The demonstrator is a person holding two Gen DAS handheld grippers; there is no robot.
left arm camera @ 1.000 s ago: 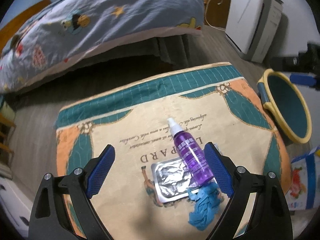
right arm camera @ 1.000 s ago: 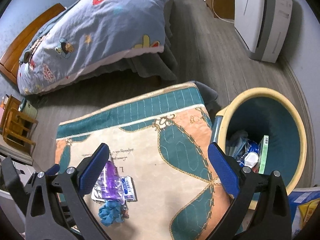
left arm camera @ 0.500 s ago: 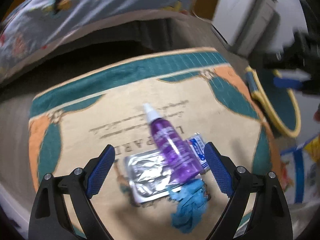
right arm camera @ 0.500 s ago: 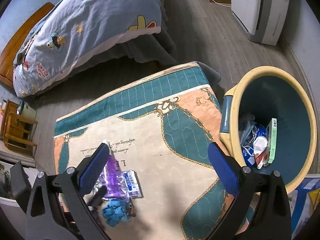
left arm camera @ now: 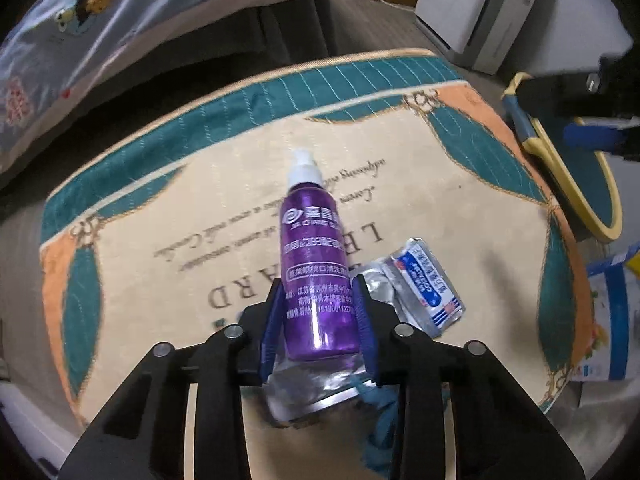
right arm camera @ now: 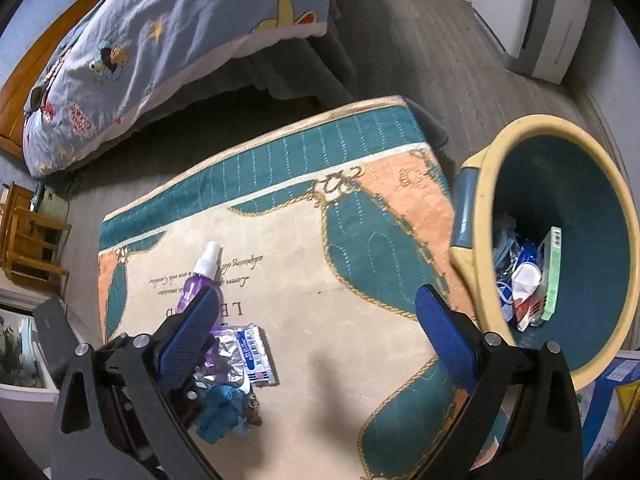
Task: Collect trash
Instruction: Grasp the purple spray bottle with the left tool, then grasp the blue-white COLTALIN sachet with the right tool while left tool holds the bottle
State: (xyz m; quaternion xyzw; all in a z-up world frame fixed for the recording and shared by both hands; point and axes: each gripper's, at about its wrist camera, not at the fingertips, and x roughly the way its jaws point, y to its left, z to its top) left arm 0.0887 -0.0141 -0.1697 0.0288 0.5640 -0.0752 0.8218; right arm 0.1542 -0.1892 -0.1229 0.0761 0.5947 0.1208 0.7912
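A purple spray bottle [left arm camera: 316, 264] with a white cap lies on the rug [left arm camera: 440, 200], its cap pointing away from me. My left gripper [left arm camera: 318, 300] points down over the bottle's lower half and its jaws are closing, with the blue pads against the bottle's two sides. Under and beside the bottle lie a silver foil pack [left arm camera: 316, 384], a blue-printed foil sachet [left arm camera: 424, 284] and a crumpled blue scrap [left arm camera: 380, 412]. My right gripper [right arm camera: 316, 320] hangs open above the rug, holding nothing, between this pile [right arm camera: 248, 348] and the yellow-rimmed bin [right arm camera: 480, 184].
The teal bin holds several wrappers [right arm camera: 524, 280] and stands at the rug's right edge. A bed with a cartoon quilt [right arm camera: 160, 40] lies beyond the rug. A white appliance [right arm camera: 532, 20] stands far right, a wooden chair [right arm camera: 32, 248] at left, and a printed bag [left arm camera: 612, 312] near the bin.
My left gripper has come down over the purple bottle and its wide-open jaws have closed in on the bottle's sides. The right gripper sank a little, staying open.
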